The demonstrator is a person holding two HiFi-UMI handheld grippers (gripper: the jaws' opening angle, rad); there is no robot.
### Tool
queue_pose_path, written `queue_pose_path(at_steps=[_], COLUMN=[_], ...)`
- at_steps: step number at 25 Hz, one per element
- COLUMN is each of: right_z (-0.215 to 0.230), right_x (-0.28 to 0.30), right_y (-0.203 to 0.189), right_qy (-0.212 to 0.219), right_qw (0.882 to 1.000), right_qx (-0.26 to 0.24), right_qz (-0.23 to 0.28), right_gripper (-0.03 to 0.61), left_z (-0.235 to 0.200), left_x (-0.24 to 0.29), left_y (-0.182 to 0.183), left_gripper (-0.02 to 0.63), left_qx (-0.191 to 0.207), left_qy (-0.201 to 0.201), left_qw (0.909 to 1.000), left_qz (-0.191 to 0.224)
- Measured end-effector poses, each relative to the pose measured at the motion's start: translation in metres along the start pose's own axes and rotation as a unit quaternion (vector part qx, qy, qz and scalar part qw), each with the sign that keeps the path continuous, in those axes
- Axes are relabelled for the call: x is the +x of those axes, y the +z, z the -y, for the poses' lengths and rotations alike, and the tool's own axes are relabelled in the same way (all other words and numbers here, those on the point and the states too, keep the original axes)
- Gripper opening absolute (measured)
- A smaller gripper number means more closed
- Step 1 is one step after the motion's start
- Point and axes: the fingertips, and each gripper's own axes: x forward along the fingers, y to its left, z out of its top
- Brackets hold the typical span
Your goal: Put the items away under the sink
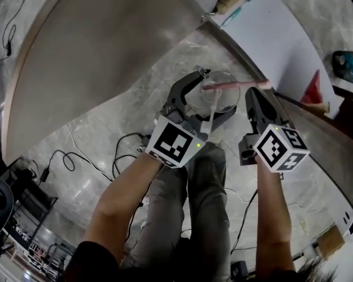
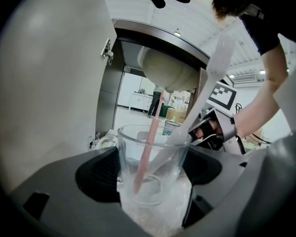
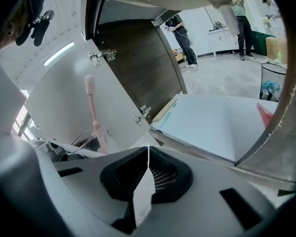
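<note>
The left gripper [image 1: 209, 101] has its fingers set wide around the one glass [image 2: 130, 152], which hangs in the air in front of the open cabinet. It carries two toothbrushes, one pink toothbrush [image 2: 149, 147] and one white toothbrush [image 2: 207, 88]. The right gripper [image 3: 148, 157] has its fingers pinched on one thin white strip [image 3: 144, 196] that I cannot name. The glass should go in upright so neither brush tips out, passing clear of the one open door [image 3: 69, 102] onto a bare part of the cabinet floor [image 3: 212, 122].

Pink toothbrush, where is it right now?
In the left gripper view, the pink toothbrush leans inside the clear glass that the left gripper holds, beside a white stick in the same glass.
</note>
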Motion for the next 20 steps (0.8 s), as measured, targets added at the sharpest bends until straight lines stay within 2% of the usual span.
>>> queue_pose_path(at_steps=[10,20], right_z=[0.020,0.039], right_x=[0.028,0.052], right_y=[-0.009,-0.004], right_qy=[0.004,0.007], right_qw=[1.000,1.000], right_qx=[-0.017,-0.023], right_qz=[-0.006,-0.003], right_gripper=[0.035,0.035], left_z=[-0.014,-0.029], left_x=[0.029,0.060], left_y=[-0.032,-0.041], left_gripper=[0.385,0.385], left_qx=[-0.017,-0.007], left_qy=[0.003,0.007], left_qw=[0.9999,0.9999], left_qz=[-0.002,0.004])
